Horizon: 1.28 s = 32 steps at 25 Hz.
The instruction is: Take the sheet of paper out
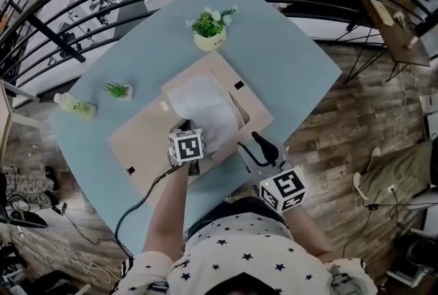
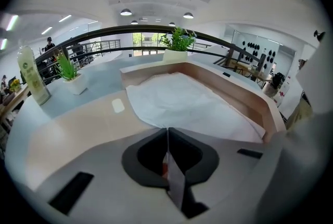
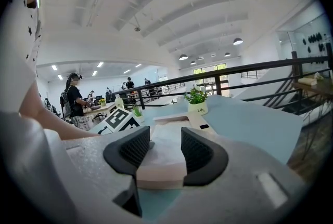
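On the pale blue table (image 1: 287, 61), the biggest thing is a flat beige cardboard box (image 1: 140, 139) lying open, its lid flap spread out toward the person's left. Inside its shallow tray lies the sheet of paper (image 2: 187, 101), white, slightly rumpled and covering most of the tray floor, with its near corner drawn to a point at the box's front edge. That corner sits between the jaws of the left gripper (image 2: 167, 134), which are pressed together on it, a thin sliver of the sheet showing in the seam. The right gripper (image 3: 165, 137) hangs just outside the box's near right side, its jaws spread with nothing between them. Paper this thin looks light and limp, likely to sag, fold or tear if jerked, and it may drag against the tray walls; a pinch at the corner or near edge seems the sensible hold, lifted gently upward and toward the person. Farther off stand a flowering potted plant (image 1: 210, 30), a small green plant (image 1: 120, 90) and a bottle (image 1: 75, 106) lying near the table's left edge.
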Tool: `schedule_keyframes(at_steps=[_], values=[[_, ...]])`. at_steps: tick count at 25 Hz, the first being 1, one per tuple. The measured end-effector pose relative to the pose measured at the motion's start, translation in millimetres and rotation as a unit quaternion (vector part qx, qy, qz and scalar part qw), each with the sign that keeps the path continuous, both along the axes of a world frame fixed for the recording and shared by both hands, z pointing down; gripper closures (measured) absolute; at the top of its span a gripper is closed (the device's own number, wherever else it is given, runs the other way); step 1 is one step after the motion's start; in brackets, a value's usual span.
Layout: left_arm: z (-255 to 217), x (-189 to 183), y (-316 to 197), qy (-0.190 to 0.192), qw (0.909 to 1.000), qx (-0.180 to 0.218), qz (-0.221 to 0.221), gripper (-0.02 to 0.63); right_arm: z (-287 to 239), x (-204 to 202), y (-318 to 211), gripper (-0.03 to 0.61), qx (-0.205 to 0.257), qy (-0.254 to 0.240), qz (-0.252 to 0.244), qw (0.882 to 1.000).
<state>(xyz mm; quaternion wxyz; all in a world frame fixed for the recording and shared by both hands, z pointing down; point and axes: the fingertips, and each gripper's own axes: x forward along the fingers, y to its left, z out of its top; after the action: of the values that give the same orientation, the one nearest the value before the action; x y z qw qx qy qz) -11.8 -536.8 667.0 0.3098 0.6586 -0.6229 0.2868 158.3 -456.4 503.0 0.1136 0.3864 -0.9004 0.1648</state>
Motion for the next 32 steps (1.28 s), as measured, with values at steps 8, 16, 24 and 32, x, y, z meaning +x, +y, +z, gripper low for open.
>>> schedule_keyframes(at_steps=[8, 16, 24, 32], values=[[-6, 2, 13, 0.020, 0.9996, 0.004, 0.021, 0.607, -4, 1, 16, 0.405, 0.005, 0.004, 0.009, 1.000], [-41, -6, 48, 0.023, 0.9983, 0.042, 0.034, 0.607, -16, -10, 53, 0.405, 0.010, 0.005, 0.015, 1.000], [-75, -22, 93, 0.038, 0.9947, 0.086, 0.043, 0.607, -24, -29, 97, 0.405, 0.025, 0.007, 0.024, 0.999], [-109, -30, 144, 0.061, 0.9887, 0.124, 0.057, 0.607, -30, -44, 148, 0.434, 0.039, 0.010, 0.036, 0.999]])
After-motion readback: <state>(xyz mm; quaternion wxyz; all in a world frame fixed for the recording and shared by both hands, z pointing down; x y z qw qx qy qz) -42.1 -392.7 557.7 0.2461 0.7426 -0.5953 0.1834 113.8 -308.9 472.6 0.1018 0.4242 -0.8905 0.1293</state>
